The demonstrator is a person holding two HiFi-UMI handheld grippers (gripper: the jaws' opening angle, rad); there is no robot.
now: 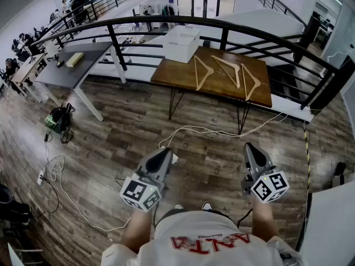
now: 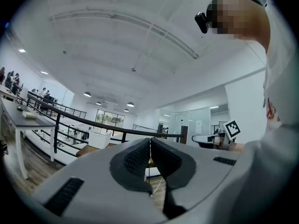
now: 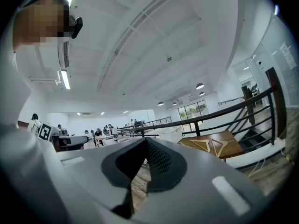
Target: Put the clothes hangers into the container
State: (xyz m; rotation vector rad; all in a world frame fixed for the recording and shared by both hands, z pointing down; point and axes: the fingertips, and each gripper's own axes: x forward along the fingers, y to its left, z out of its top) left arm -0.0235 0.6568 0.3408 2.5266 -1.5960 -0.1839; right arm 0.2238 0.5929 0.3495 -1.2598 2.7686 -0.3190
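Note:
Three wooden clothes hangers (image 1: pixel 203 71) (image 1: pixel 230 70) (image 1: pixel 250 81) lie side by side on a brown wooden table (image 1: pixel 177 73) across the room. A white slatted container (image 1: pixel 181 43) stands on that table's left end. My left gripper (image 1: pixel 165 153) and right gripper (image 1: pixel 249 147) are held level over the floor, well short of the table, with nothing in them. The left gripper (image 2: pixel 150 141) has its jaws together, and the right gripper (image 3: pixel 145 140) is shut as well. In the right gripper view the hangers (image 3: pixel 205 145) show small and far off.
A black curved railing (image 1: pixel 222 26) runs behind the table. A grey table (image 1: pixel 66 71) stands to the left, with a green bag (image 1: pixel 55 119) beside its legs. White cables (image 1: pixel 211 131) trail over the wood floor (image 1: pixel 122 126) between me and the brown table.

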